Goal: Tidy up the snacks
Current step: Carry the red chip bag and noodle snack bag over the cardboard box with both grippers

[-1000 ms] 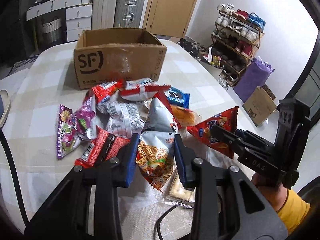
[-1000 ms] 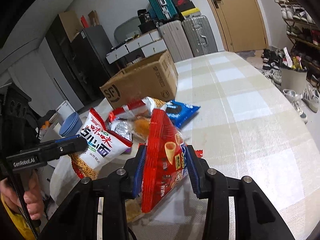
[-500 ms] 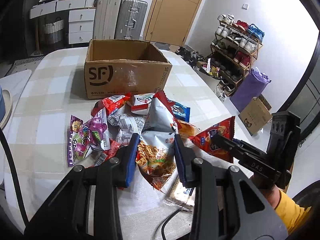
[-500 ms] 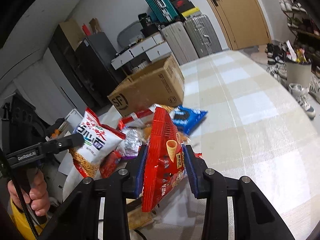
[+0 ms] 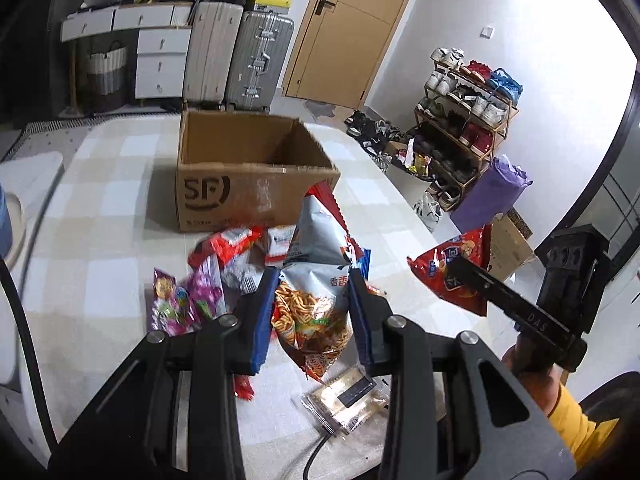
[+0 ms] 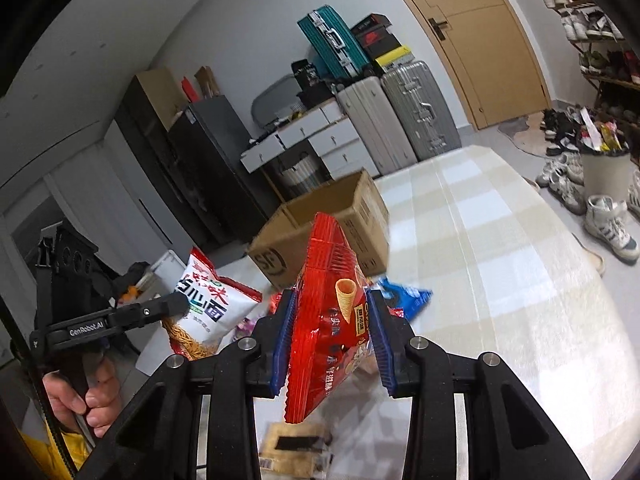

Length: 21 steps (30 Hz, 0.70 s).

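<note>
Since both packets are light, air-filled foil, you hold them securely by pinching the body; your left gripper (image 5: 314,316) is clamped on the noodle-snack bag (image 5: 310,312), your right gripper (image 6: 332,336) on the red cone-snack bag (image 6: 332,312), both clear of the table (image 5: 100,248), short of the cardboard box (image 5: 240,196); squeeze harder and the contents crush; foil slips.

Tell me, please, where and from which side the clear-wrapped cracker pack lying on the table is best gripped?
Probably across the short width of the clear-wrapped cracker pack, coming from above: it lies flat on the checked tablecloth, apart from the snack pile, with both long edges exposed.
</note>
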### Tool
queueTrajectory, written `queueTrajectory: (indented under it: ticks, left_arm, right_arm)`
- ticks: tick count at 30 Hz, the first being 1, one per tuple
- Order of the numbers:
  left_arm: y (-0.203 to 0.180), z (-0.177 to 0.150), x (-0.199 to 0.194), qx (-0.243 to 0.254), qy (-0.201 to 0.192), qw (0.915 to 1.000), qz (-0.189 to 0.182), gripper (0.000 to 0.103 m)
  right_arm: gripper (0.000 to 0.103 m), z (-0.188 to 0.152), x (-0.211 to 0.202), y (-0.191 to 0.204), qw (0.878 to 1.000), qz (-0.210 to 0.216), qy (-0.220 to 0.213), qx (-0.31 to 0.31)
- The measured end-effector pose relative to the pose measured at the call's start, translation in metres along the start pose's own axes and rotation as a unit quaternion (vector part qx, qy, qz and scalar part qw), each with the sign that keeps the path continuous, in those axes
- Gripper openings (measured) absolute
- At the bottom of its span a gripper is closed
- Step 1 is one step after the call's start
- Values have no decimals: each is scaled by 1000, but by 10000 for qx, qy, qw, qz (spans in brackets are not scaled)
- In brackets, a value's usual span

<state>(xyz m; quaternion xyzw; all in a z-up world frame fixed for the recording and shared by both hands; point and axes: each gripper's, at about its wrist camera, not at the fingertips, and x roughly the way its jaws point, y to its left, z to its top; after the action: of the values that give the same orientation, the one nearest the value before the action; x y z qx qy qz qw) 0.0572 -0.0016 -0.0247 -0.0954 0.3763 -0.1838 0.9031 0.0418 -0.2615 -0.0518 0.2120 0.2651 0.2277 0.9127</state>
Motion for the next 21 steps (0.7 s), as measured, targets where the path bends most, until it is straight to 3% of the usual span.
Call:
queueTrajectory:
  ticks: [6,14,21]
  left_arm:
    - [-14,38,-23,222,-181,9995,-114,31]
    - [-8,94,-41,140,-475,9985,236,31]
    - [12,147,-15,-46,-405,9984,400,31]
  right_arm:
    - [36,39,1,20,9994,290,-116,-112]
    - [36,98,25,45,9976,633,-80,-257]
    - [36,136,72,49,9962,846,151,-167]
